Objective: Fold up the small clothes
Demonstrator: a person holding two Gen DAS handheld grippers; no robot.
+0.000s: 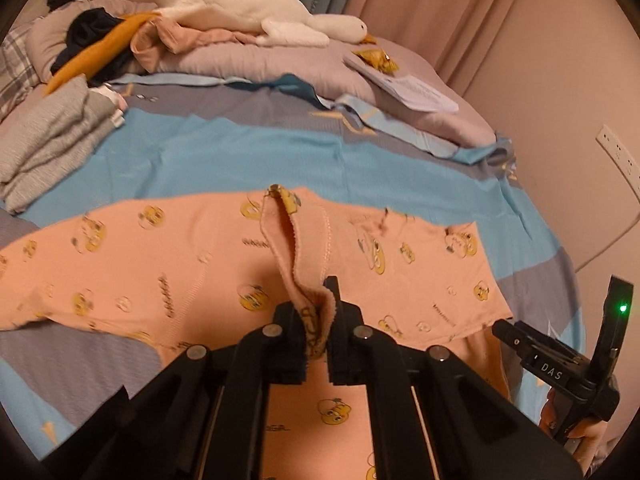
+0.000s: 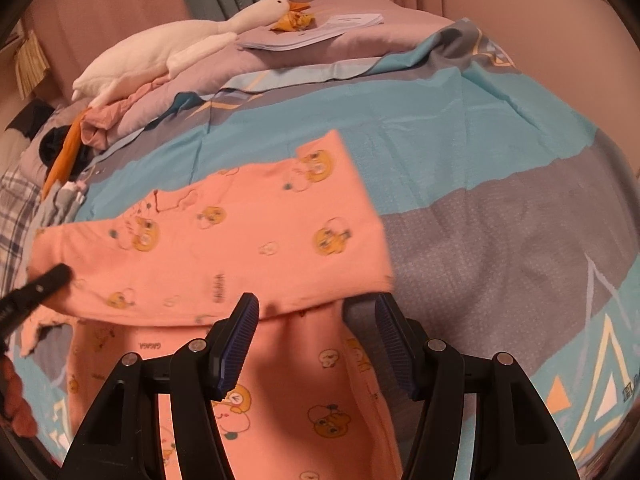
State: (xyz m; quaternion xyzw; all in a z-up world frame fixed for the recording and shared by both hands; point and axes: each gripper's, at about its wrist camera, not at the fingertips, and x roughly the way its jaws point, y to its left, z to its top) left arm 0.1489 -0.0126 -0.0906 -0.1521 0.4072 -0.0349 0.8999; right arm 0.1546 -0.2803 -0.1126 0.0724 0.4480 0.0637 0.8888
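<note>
The left gripper (image 1: 318, 320) pinches a raised fold of the pink garment (image 1: 160, 264), which lies spread on the blue-and-grey bedsheet (image 1: 224, 152). The right gripper (image 2: 316, 344) hangs over the garment's near edge, jaws half-spread and seemingly empty, though blur obscures that edge.

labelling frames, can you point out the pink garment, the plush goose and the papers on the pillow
pink garment (image 1: 168, 264), left wrist view, flat printed body
plush goose (image 1: 224, 4), left wrist view, white back
papers (image 2: 320, 32), right wrist view, top sheet
</note>
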